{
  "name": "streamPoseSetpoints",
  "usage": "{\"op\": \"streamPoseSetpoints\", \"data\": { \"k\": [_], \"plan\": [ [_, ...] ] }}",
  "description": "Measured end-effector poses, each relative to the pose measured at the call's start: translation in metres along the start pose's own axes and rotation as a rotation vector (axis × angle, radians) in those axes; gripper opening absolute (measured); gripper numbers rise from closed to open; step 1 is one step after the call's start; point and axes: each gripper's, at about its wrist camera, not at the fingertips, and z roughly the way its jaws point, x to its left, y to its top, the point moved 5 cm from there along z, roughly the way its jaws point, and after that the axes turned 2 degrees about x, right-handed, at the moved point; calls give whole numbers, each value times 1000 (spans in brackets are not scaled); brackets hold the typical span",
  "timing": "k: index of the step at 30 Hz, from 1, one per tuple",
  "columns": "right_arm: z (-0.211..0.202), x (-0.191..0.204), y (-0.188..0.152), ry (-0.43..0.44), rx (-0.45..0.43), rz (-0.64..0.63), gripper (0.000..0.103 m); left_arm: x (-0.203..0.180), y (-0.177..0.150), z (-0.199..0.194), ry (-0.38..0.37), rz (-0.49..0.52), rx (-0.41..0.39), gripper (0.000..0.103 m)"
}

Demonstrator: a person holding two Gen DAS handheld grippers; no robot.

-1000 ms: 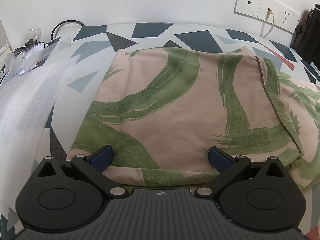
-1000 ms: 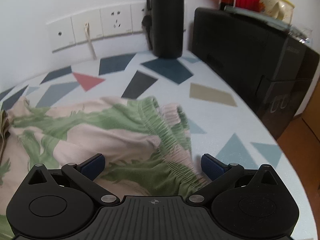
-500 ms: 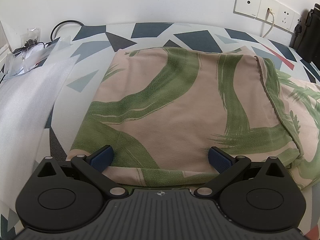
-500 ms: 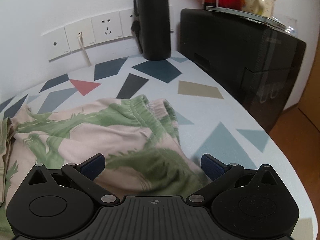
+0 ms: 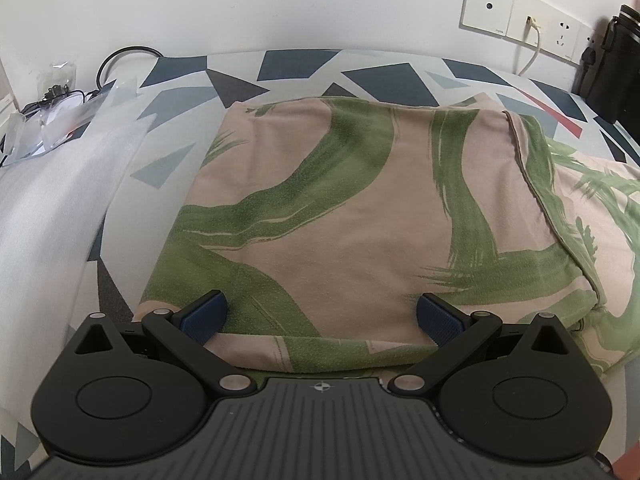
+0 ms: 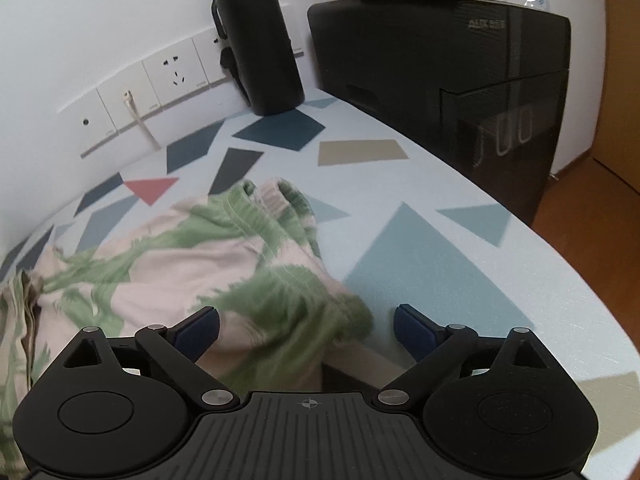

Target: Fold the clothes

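across the middle of the table (image 5: 288, 60), which is covered in a pale blue cloth printed with dark blue, grey and red angular shapes, lies the pink fabric garment with broad green brush-stroke leaves (image 5: 360, 200). its left part is folded into a flat, fairly square panel with a seamed edge running down its right side; beyond that seam the rest of the cloth spreads looser toward the right. in the right wrist view the same garment (image 6: 192, 264) ends in a gathered, elasticated edge that bunches up in ridges, and this part looks blurred.

the left gripper (image 5: 320, 314) sits low at the near edge of the folded panel, its blue-padded jaws spread wide with the cloth's near hem lying between them, the pads not pressing on it. the right gripper (image 6: 306, 330) has its jaws wide too, though they are closing at this moment; the rumpled green end of the garment lies between them, nearer the left pad, and neither pad presses on it.

left of the garment a sheet of white foam wrap (image 5: 48, 208) drapes over the table, with clear plastic bags (image 5: 52, 120) and a black cable (image 5: 120, 60) behind it. along the white wall runs a row of white sockets (image 6: 152, 88) with a white cord (image 6: 140, 124) plugged in. a tall black metal flask (image 6: 256, 36) stands at the back of the table, just beside a black cabinet (image 6: 440, 80) off the table's right edge.
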Motion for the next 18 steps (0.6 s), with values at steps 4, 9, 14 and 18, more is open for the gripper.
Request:
{"op": "streamPoseSetpoints", "data": {
  "k": [4,9,14,18],
  "plan": [
    [17,10,8,-30,-18,-80,94,1,0,0,-6,9,5,103],
    [30,32,10,-61,-50,-220,66,0,0,0,-5,8,5,103],
    [25,37,13,5,-32,-233,23,0,1,1,-1,2,8,103],
    [19,29,14,79,-1,-183,21,-1,1,1,2,-3,7,103]
  ]
}}
